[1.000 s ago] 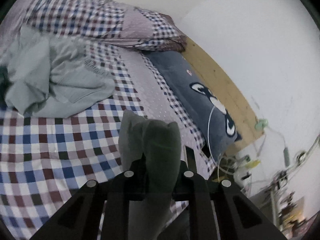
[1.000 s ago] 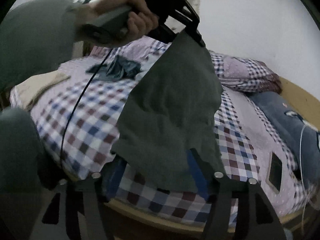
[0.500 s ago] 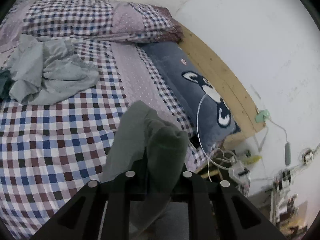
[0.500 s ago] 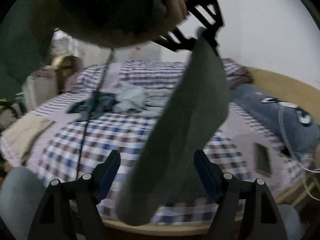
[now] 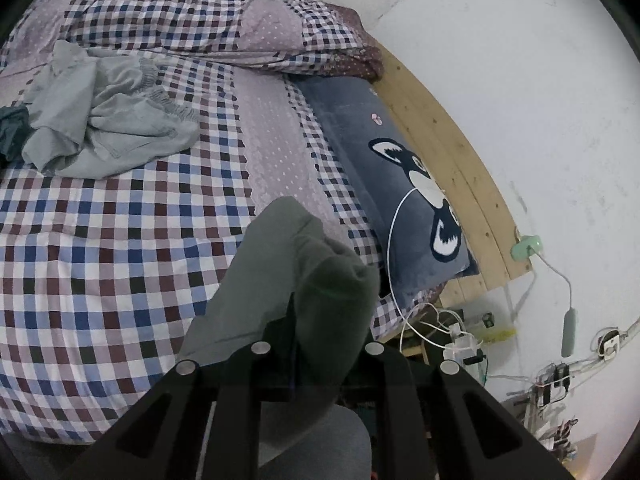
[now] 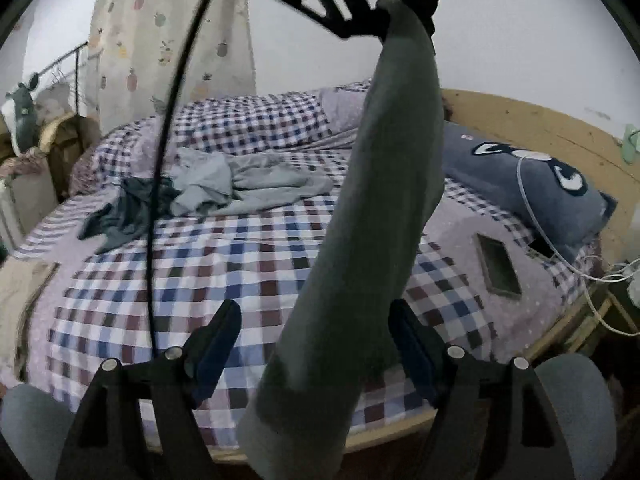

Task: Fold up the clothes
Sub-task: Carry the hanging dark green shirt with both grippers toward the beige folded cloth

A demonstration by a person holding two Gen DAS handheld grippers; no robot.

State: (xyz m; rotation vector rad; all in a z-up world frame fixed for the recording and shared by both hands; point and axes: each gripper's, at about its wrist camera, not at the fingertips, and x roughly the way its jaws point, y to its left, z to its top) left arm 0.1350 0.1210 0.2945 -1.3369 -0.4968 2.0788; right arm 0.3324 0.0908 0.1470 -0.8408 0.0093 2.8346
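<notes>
Nearest in the right wrist view: right gripper (image 6: pixel 314 330) with jaws spread wide, blue-padded fingers (image 6: pixel 218 340) apart and clasping nothing. Between them, hanging in front of the lens, a dark green garment (image 6: pixel 372 240), its lower hem cut off by the bottom edge; whether cloth touches either pad cannot be told. Up top, the left gripper (image 6: pixel 394 2), clenched on the garment's upper end, its body cropped by the frame. In the left wrist view, that same cloth (image 5: pixel 316 292) bunched over the fingertips, hiding the jaws entirely. Below, a grey-clad knee (image 5: pixel 316 444), partly hidden behind the gripper frame. Beyond, a checked bedspread (image 5: pixel 100 260), then a crumpled pale grey garment (image 5: pixel 108 120) lying on it, touching a dark teal garment (image 6: pixel 124 212). To the side, a blue-grey cartoon pillow (image 5: pixel 404 208) with a white cable (image 5: pixel 394 240) draped across. Farthest, a wooden headboard (image 5: pixel 452 168) against a white wall (image 5: pixel 540 80). Small rectangular item (image 6: pixel 498 266) on the bed, too unclear to name.
</notes>
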